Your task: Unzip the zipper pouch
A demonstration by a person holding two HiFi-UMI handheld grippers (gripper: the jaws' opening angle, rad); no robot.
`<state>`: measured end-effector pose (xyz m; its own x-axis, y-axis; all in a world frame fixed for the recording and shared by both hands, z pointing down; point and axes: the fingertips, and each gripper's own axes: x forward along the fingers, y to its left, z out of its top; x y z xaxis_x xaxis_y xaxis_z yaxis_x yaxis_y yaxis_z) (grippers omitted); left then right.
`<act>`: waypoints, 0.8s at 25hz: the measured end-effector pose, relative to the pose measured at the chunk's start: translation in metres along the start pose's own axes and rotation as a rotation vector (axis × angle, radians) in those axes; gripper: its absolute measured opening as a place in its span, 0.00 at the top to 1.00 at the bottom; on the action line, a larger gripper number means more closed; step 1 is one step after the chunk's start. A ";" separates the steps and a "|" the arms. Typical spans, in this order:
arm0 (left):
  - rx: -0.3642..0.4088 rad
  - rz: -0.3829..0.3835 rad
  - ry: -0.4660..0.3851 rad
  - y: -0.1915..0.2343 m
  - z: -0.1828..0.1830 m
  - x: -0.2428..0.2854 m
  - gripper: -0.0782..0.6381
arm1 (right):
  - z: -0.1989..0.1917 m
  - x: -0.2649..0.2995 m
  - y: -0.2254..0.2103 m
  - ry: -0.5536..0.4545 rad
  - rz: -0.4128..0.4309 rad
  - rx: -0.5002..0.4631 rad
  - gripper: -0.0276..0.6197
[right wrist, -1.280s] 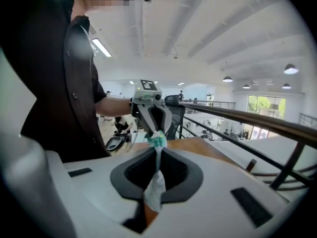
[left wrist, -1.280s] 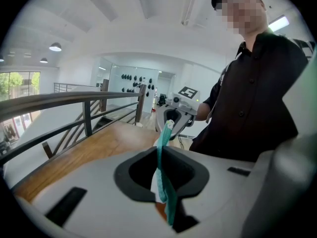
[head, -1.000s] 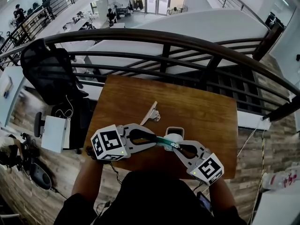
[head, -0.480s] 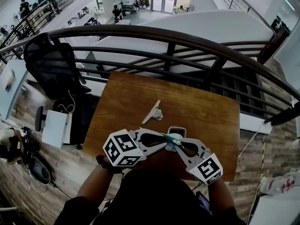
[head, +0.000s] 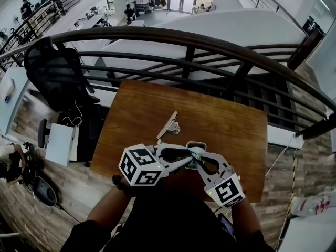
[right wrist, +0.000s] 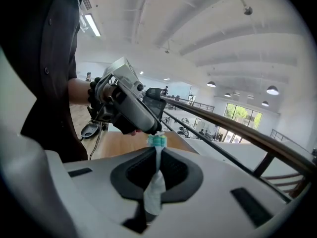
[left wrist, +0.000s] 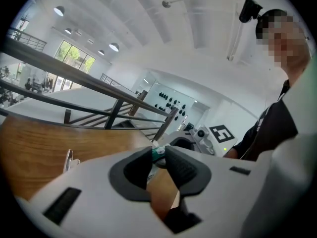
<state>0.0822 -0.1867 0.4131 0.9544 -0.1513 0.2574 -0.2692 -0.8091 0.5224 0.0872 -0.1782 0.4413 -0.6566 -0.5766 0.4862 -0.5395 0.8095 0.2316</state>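
The zipper pouch (head: 192, 153) is a thin translucent sleeve with a teal zipper strip, held in the air over the wooden table's (head: 226, 121) near edge. My right gripper (head: 197, 158) is shut on it: the sheet (right wrist: 154, 185) runs between the pads, and the teal zipper end (right wrist: 157, 141) sticks out past the tips. My left gripper (head: 187, 158) meets it from the left, with the teal end (left wrist: 158, 153) pinched between its tips (left wrist: 159, 151). Its jaws are opening slightly. The two grippers nearly touch tip to tip.
A small white clip-like piece (head: 169, 126) lies on the table beyond the grippers, also seen in the left gripper view (left wrist: 68, 160). A white-rimmed object (head: 196, 145) sits just behind the tips. A dark railing (head: 210, 46) bounds the table's far side. A black chair (head: 52, 72) stands to the left.
My left gripper has moved right toward the right one. The right gripper has shifted slightly left. The teal stretch visible between them has shortened.
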 end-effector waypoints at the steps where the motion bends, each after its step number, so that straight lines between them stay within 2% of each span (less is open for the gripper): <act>1: 0.005 -0.008 0.003 -0.003 0.001 0.001 0.77 | 0.000 -0.001 0.000 0.007 -0.005 -0.013 0.95; 4: 0.018 -0.019 0.016 -0.008 0.000 0.005 0.65 | -0.002 0.000 -0.002 0.026 -0.024 -0.037 0.95; 8: -0.021 -0.008 0.019 -0.007 -0.003 0.011 0.60 | -0.001 0.004 0.000 0.063 -0.045 -0.115 0.95; 17: -0.161 0.019 0.030 0.010 -0.010 0.019 0.60 | -0.011 0.011 0.001 0.117 -0.057 -0.202 0.95; 20: -0.174 0.019 0.030 0.014 -0.010 0.017 0.68 | -0.010 0.011 0.001 0.108 -0.050 -0.193 0.95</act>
<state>0.0935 -0.1953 0.4332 0.9454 -0.1462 0.2913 -0.3077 -0.6952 0.6496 0.0851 -0.1826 0.4554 -0.5657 -0.6099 0.5551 -0.4525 0.7923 0.4093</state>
